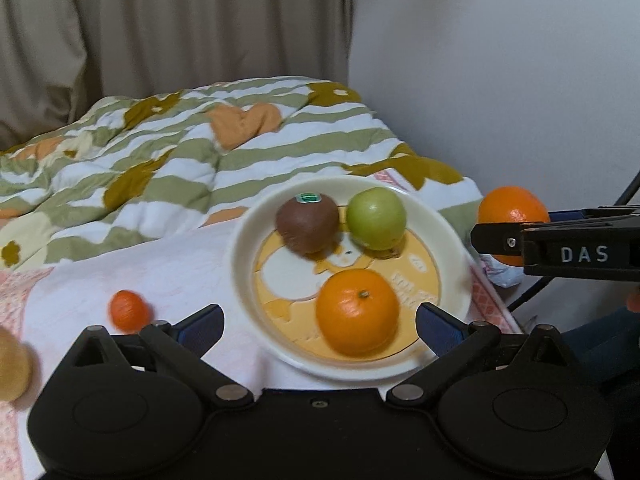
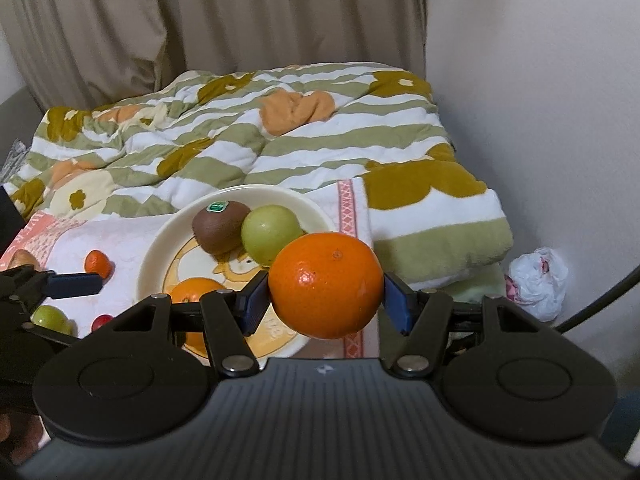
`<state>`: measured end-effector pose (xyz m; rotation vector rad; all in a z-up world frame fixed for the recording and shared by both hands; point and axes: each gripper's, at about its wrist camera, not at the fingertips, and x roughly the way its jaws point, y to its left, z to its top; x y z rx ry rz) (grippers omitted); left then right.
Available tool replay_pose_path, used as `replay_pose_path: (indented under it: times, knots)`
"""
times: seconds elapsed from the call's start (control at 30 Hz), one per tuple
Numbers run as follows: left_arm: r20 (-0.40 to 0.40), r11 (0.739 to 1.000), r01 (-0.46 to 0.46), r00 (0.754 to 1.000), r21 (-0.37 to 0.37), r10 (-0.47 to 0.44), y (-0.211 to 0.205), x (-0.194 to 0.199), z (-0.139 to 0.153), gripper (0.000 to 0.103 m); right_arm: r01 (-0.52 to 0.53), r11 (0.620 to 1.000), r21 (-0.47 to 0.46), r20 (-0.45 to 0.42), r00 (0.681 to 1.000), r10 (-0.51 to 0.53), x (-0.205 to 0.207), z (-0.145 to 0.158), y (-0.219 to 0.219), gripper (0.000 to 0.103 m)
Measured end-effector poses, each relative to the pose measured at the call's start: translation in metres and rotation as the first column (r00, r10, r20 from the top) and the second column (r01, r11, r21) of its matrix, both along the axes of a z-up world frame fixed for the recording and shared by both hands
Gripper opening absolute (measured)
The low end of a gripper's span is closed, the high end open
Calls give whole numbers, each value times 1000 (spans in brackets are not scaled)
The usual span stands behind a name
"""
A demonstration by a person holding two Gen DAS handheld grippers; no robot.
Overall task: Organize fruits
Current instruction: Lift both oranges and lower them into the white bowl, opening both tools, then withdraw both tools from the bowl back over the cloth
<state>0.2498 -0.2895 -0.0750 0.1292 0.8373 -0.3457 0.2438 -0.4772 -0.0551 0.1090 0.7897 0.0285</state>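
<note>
Right tool (image 2: pixel 326 304) lay nearest its own camera, its two blue pads closed on the sides of a large orange (image 2: pixel 326 285), which it held in the air. That orange hung just over the right rim of the cream plate (image 2: pixel 154 264); the plate therefore lay ahead and to the left of the tool, so that, by judgement, the coming move was a short carry leftward and down into the free space beside the fruit already there. Left tool (image 1: pixel 320 326) stood wide open and held nothing, its fingers spanning the near rim of the plate (image 1: pixel 240 264) above a second orange (image 1: pixel 357 312).

On the plate lay also a kiwi (image 1: pixel 307 224) with a green sticker and a green apple (image 1: pixel 376 218), touching side by side at the far edge. A small tangerine (image 1: pixel 128 311) rested on the pink towel (image 1: pixel 160 272), left of the plate.

Only the right view showed a further green fruit (image 2: pixel 50 319) and a small red one (image 2: pixel 101 321) at the near left; only the left view showed the whole plate floor unobstructed.
</note>
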Motion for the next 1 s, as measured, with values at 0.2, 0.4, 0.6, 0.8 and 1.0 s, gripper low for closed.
replay_pose_path:
  times: [0.2, 0.4, 0.6, 0.8, 1.0]
  knots:
    - [16, 998, -47, 999, 38, 46, 14, -10, 6, 103, -47, 999, 4, -13, 999, 47, 13, -7, 14, 75]
    - [23, 993, -91, 996, 80, 89, 23, -18, 6, 103, -78, 997, 25, -37, 996, 79, 31, -25, 24, 75]
    - [22, 992, -105, 994, 77, 103, 31, -26, 3, 103, -87, 994, 63, -60, 994, 91, 46, -42, 23, 75]
    - [11, 990, -118, 993, 79, 117, 32, -31, -1, 103, -97, 993, 74, -60, 993, 101, 47, -49, 24, 79]
    - [16, 988, -128, 992, 87, 127, 31, -37, 0, 103, -71, 996, 53, 19, 997, 70, 36, -36, 19, 103]
